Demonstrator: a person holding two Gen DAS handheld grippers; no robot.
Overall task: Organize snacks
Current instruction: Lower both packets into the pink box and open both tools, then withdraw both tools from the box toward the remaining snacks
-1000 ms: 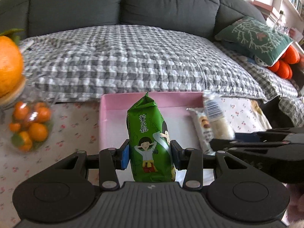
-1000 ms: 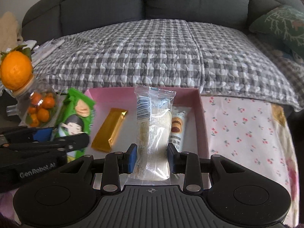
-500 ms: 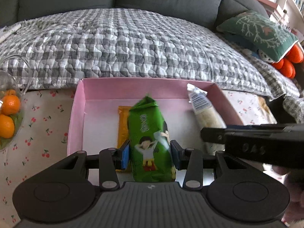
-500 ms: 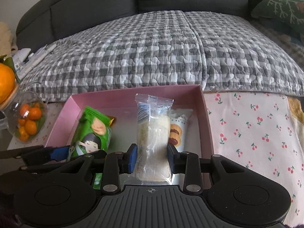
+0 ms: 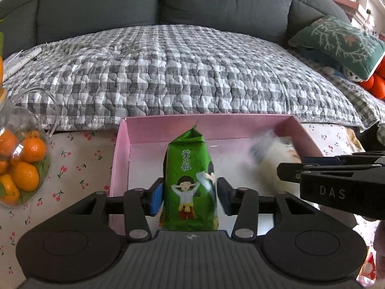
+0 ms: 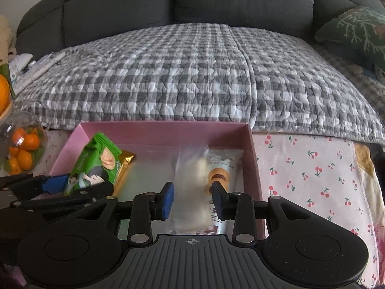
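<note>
Left tongs (image 5: 190, 196): clenched on green pack (image 5: 189, 183), blue pads pressed to both its sides; held over near part of pink box.
Green pack: upright in left view, cartoon child printed on front; in right view tilted, at left end of box, in front of gold bar.
Right tongs (image 6: 191, 198): released, pads apart, wide gap between; poised over right part of box.
Clear pack (image 6: 192, 180): pale contents, blurred; in box below the parted right tongs, touching neither pad as far as can be told.
Cookie pack (image 6: 222, 168): white wrapper with brown biscuit picture; flat in box, just beside clear pack, against right wall.
Gold bar (image 6: 125, 166): flat on box floor, left half, partly hidden by green pack.
Pink box (image 6: 166, 131): open, shallow, pale floor; on worktop, far wall near sofa edge.
Worktop (image 6: 310, 168): covered by cherry-print cloth.
Jar (image 5: 21, 166): clear, filled with small oranges; left of box, apart from it.
Quilt (image 5: 182, 72): grey-white check, spread over sofa seat behind box.
Cushion (image 5: 341, 43): green, white branch pattern; far right on sofa.
</note>
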